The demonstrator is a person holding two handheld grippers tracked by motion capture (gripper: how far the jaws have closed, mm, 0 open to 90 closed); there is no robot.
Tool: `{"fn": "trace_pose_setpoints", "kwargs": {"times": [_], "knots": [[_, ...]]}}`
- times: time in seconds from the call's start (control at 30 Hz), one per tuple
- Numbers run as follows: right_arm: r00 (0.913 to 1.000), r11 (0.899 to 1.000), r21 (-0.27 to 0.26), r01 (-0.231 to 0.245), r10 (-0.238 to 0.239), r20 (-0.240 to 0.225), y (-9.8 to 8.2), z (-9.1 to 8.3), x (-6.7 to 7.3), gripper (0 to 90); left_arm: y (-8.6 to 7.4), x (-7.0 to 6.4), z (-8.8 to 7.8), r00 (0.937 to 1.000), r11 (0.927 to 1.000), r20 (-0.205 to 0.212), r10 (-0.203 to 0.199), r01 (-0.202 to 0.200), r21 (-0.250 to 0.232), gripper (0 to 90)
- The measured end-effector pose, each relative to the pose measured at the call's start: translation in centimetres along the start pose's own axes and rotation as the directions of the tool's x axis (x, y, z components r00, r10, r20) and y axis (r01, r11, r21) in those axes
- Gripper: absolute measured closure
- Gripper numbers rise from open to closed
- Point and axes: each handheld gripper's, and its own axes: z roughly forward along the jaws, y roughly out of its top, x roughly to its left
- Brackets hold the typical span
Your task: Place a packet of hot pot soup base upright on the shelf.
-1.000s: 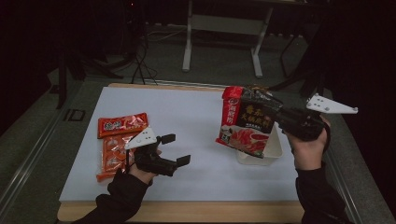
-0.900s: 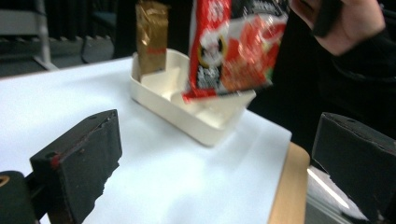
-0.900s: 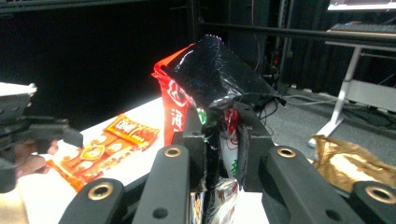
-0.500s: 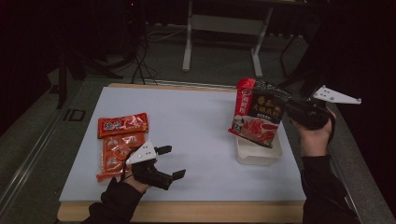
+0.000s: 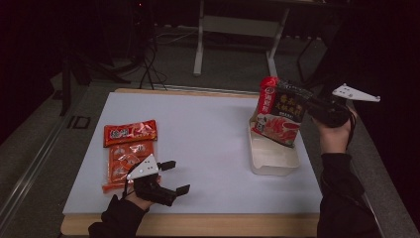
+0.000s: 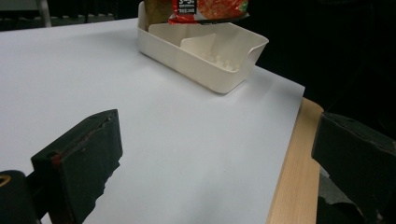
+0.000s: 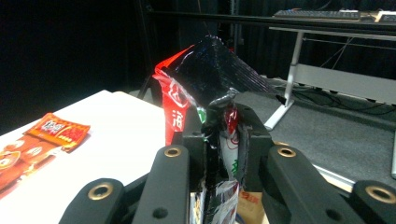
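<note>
The right tool (image 5: 303, 101) pinches the upper edge of a red and black foil pouch (image 5: 279, 111), its jaws pressed together on the crinkled top as the right gripper view shows (image 7: 223, 135). The pouch hangs with its long axis nearly upright, tilted a little away from the hand, and its lower edge sits just over the far end of a cream divided tray (image 5: 287, 166) that lies on the white table (image 5: 208, 134). From the left gripper view the pouch's bottom (image 6: 208, 10) hangs above the tray's far compartment (image 6: 205, 51), whether touching the rim or just clear of it I cannot tell. So the tray lies directly below and slightly nearer than the pouch, and a short descent looks like the move it calls for; the right hand is plainly the nearer one. The left tool (image 5: 171, 176) rests low near the table's front edge with its jaws spread and nothing between them, just beside two red snack packets (image 5: 129, 148), well apart from the tray.
</note>
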Motion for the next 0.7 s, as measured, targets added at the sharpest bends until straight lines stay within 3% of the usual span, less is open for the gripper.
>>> {"fn": "trace_pose_setpoints", "kwargs": {"times": [0.17, 0.33, 0.43, 0.5, 0.7], "knots": [[1.0, 1.0, 0.021, -0.008, 0.008, 0.004, -0.3, 0.8, -1.2, 76.9, -0.3, 0.2, 0.1, 0.9999, 0.9999, 0.003, -0.011, 0.011, -0.004, 2.2], [0.9992, 0.999, 0.031, -0.018, 0.019, -0.034, -1.1, 2.0, -2.5, 76.7, -0.4, 0.3, 0.0, 0.9998, 0.9998, 0.005, -0.02, 0.02, -0.01, 2.2], [0.9995, 1.0, 0.021, -0.001, 0.002, -0.032, -1.7, 2.5, -2.9, 76.7, -0.5, 0.4, 0.0, 0.9996, 0.9996, 0.008, -0.027, 0.027, -0.01, 2.2], [0.9985, 0.999, 0.008, 0.036, -0.036, -0.041, -2.1, 2.9, -3.1, 76.6, -0.5, 0.4, 0.1, 0.9996, 0.9996, 0.011, -0.027, 0.027, -0.012, 2.2], [0.994, 0.996, 0.016, 0.09, -0.088, -0.064, -3.1, 3.8, -3.2, 76.3, -0.6, 0.5, 0.1, 0.9994, 0.9994, 0.016, -0.03, 0.031, -0.013, 2.2]]}}
